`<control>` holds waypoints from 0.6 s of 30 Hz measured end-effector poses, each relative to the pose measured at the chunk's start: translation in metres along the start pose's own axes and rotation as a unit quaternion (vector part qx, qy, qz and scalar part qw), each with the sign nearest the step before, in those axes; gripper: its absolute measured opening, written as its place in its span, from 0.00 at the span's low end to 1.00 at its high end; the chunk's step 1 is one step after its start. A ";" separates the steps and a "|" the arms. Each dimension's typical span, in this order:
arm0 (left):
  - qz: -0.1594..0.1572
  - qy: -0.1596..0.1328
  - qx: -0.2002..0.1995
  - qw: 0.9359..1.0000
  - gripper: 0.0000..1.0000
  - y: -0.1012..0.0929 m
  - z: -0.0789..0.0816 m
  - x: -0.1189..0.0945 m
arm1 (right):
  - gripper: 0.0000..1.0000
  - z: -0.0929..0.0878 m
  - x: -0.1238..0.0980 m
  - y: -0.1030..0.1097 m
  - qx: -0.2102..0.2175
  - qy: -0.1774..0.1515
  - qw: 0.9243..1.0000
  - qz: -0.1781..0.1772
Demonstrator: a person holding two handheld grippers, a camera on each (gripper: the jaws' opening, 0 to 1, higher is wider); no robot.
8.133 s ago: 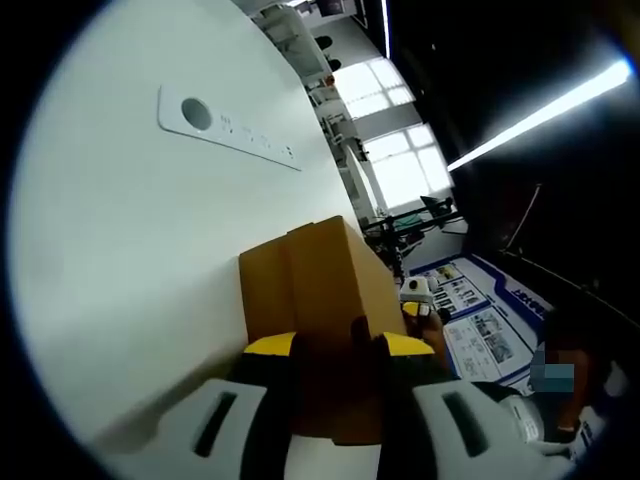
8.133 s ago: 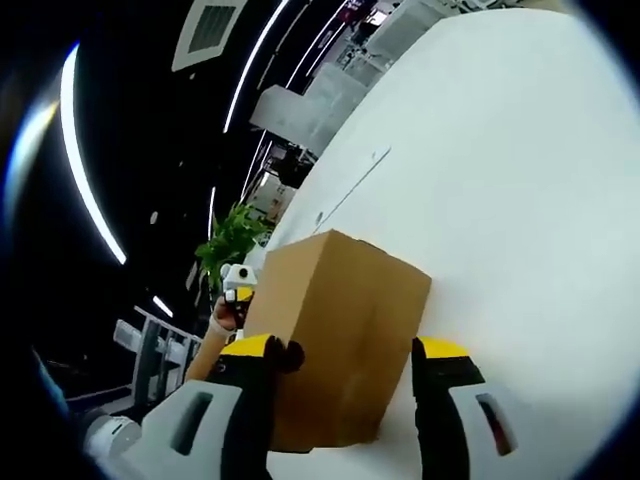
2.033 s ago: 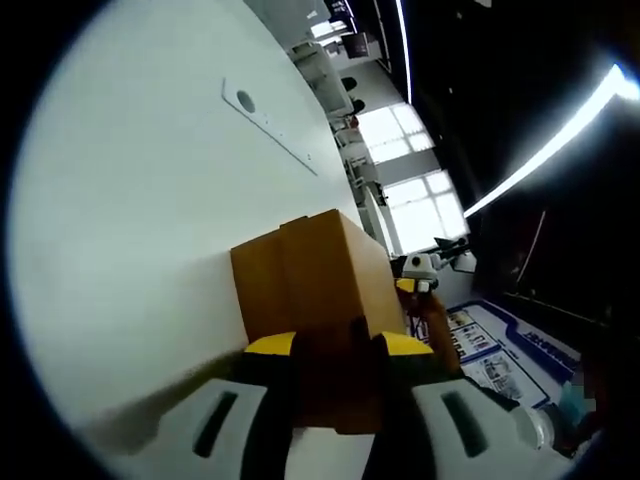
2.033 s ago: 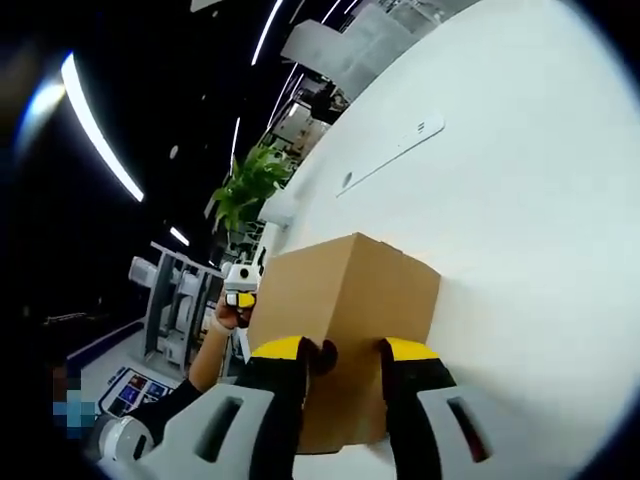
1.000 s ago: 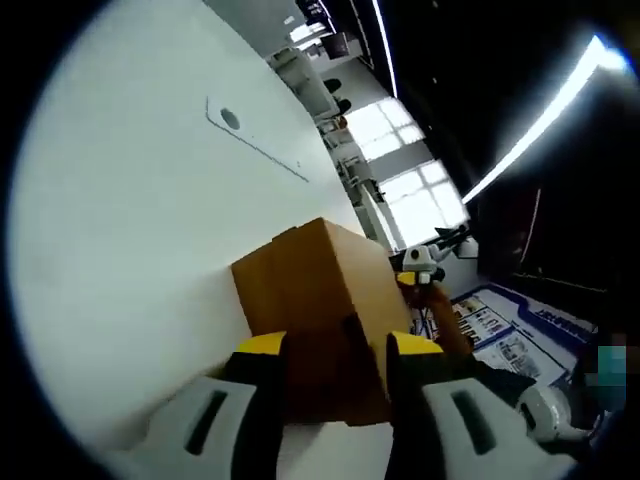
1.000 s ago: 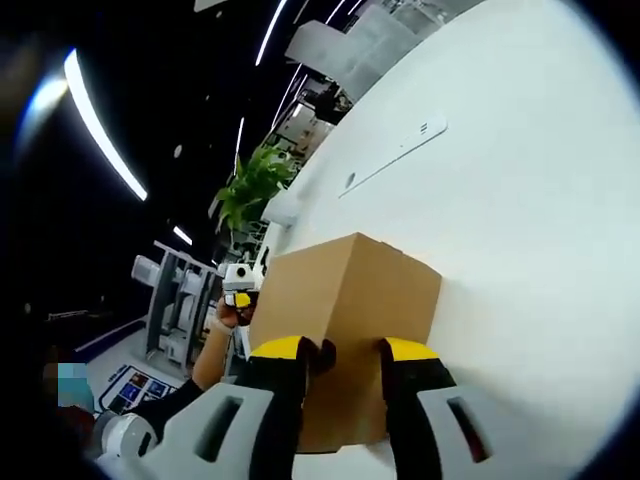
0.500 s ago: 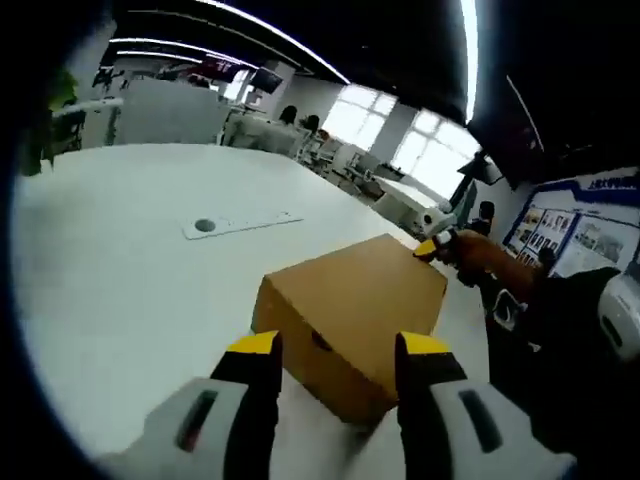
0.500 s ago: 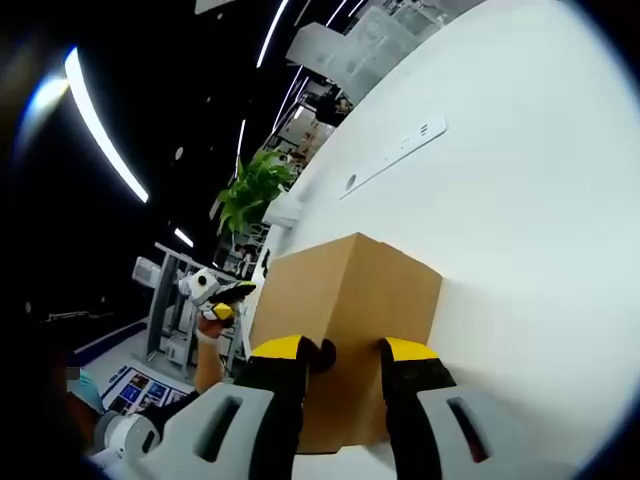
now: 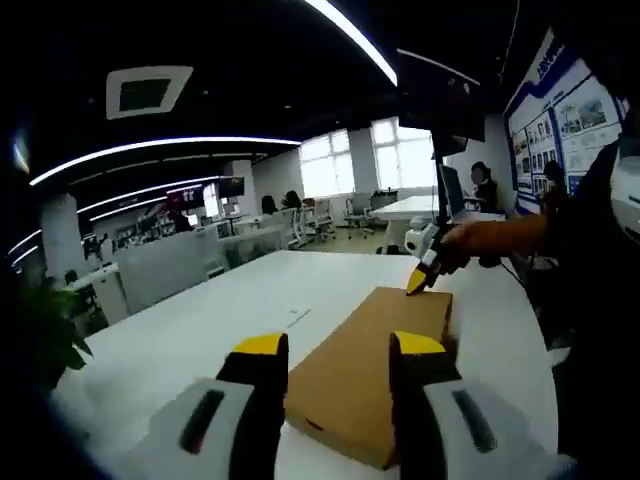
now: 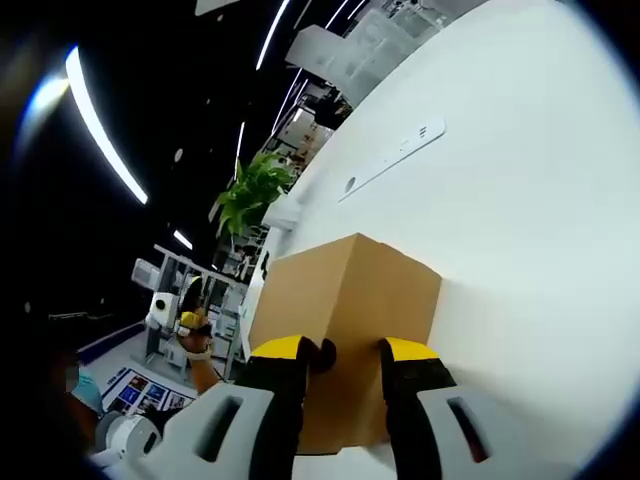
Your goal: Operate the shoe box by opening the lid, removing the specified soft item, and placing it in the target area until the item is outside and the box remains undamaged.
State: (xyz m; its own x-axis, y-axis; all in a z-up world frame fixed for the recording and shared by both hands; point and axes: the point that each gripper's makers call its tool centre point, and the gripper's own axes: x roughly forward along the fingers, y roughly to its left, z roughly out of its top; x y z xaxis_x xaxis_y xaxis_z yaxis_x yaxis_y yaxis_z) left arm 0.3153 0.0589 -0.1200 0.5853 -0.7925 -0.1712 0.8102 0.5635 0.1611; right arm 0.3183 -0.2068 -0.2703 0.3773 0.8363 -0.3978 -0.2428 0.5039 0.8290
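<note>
A plain brown shoe box (image 9: 368,375) lay closed on a broad white table (image 9: 200,340), its lid down and its long axis running away from the left gripper (image 9: 328,350) toward the far end, where the right gripper (image 9: 420,268) touched the box's far corner in the left gripper view. In the right gripper view, the right gripper (image 10: 342,352) had its yellow-tipped jaws drawn narrow and pinched on the near edge of the shoe box (image 10: 345,310), most likely the lid's rim. The left gripper hung just above and short of its end of the box, jaws spread wide and holding nothing; from the right gripper view, the left gripper (image 10: 178,322) showed off to the side, apart from the cardboard. The right gripper was therefore the nearer to the work, already clamped, while the left had to come down onto its own end before the lid could be raised evenly. The soft item was hidden inside the closed box, and no target area could be made out on the table. A long white inset strip (image 10: 388,160) crossed the tabletop beyond the box, a potted plant (image 10: 250,195) stood past the table's edge, and the seam between lid and base was too faint to trace.
</note>
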 end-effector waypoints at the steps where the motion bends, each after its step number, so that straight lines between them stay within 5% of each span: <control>1: 0.001 0.002 0.001 1.000 0.45 -0.002 0.000 -0.001 | 0.29 0.000 0.000 0.000 -0.001 0.000 1.000 0.000; 6: 0.009 0.028 0.060 0.998 0.47 -0.016 -0.006 -0.002 | 0.30 0.001 -0.001 -0.001 -0.002 -0.004 1.000 -0.006; 11: -0.032 0.065 0.125 0.989 0.59 -0.056 -0.019 0.001 | 0.30 0.001 -0.001 -0.001 -0.001 -0.004 1.000 -0.010; 18: -0.069 0.089 0.182 0.977 0.58 -0.099 -0.036 0.000 | 0.30 0.003 -0.001 -0.003 0.002 -0.010 1.000 -0.006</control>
State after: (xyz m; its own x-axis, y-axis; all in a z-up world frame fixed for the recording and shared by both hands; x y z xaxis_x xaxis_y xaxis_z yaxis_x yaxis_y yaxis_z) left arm 0.2362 0.0120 -0.1706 0.4943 -0.7839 -0.3758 0.8356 0.3092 0.4541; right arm 0.3213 -0.2099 -0.2710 0.3981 0.8256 -0.3998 -0.2354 0.5132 0.8254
